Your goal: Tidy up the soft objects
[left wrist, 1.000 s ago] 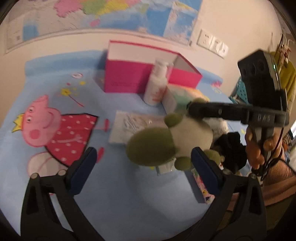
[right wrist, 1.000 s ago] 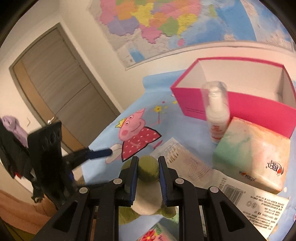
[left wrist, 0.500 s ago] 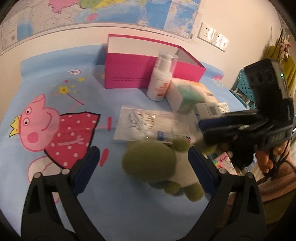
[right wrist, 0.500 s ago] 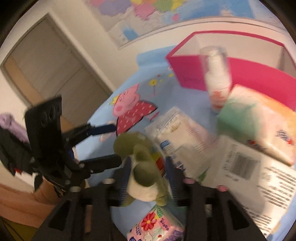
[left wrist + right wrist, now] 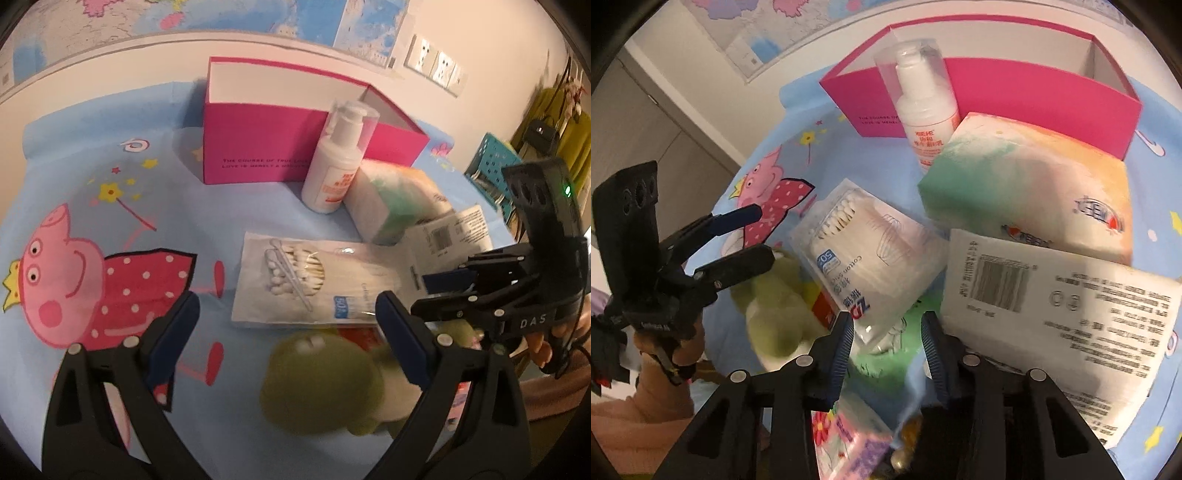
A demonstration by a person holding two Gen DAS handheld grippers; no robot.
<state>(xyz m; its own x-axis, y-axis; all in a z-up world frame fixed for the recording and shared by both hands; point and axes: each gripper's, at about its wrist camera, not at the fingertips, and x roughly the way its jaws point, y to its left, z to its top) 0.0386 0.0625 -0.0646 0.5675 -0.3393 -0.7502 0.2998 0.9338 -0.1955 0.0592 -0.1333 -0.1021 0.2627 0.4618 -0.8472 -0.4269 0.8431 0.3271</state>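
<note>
Pale blue cloth (image 5: pixel 110 155) printed with a pink cartoon pig (image 5: pixel 70 273) covers the table, and a map (image 5: pixel 221 14) hangs on the cream wall behind it, with wall sockets (image 5: pixel 436 62) to its right. Toward the far edge stands an open pink box (image 5: pixel 280 147); a white pump bottle (image 5: pixel 336 162) stands upright just in front of it, beside a pastel tissue pack (image 5: pixel 1027 181). A clear bag of cotton swabs (image 5: pixel 310 280) lies mid-table. Near the front edge lies the green plush toy (image 5: pixel 325 384), olive with a pale belly, blurred, resting on the cloth. The left gripper (image 5: pixel 288 317) spreads wide above the toy, its pads not touching it. The right gripper (image 5: pixel 886 343) has just been closing a little yet stands parted, gripping nothing; the swab bag's near end and a green packet (image 5: pixel 897 354) show between its pads.
</note>
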